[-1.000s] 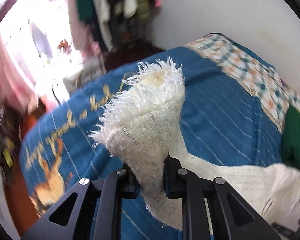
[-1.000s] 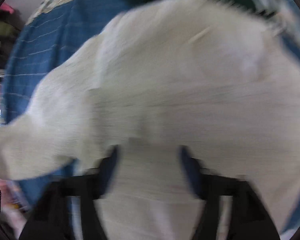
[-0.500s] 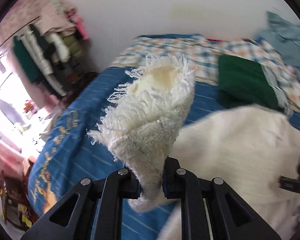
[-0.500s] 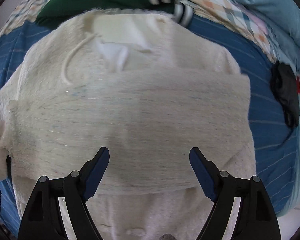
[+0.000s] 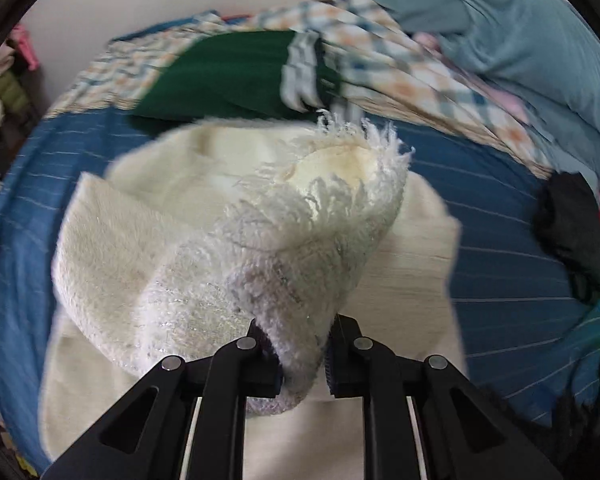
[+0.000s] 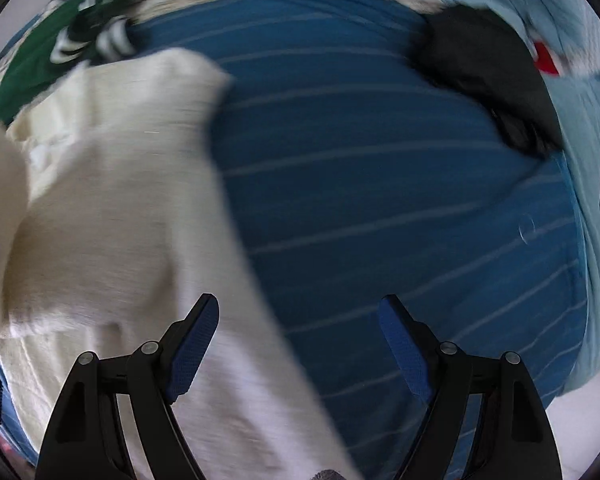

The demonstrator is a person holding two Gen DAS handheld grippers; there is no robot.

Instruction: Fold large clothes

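Note:
A large cream-white fuzzy garment [image 5: 112, 248] lies spread on the blue striped bedspread [image 5: 500, 264]. My left gripper [image 5: 302, 354] is shut on its fringed sleeve end [image 5: 332, 200], holding it up over the garment's body. In the right wrist view the garment [image 6: 112, 200] fills the left side. My right gripper [image 6: 298, 344] is open and empty, its left blue pad [image 6: 194, 340] over the garment's right edge and its right pad over bare bedspread [image 6: 380, 160].
A folded green garment with striped cuffs [image 5: 236, 72] lies behind the white one on a checked blanket [image 5: 400, 64]. A black cloth [image 5: 572, 232] and a light blue duvet [image 5: 520, 32] sit at the right. Clothes hang at the far left by the wall.
My left gripper has swung right with the sleeve, bringing it over the garment's body. My right gripper, open since half a second ago, has shifted right off the garment's middle.

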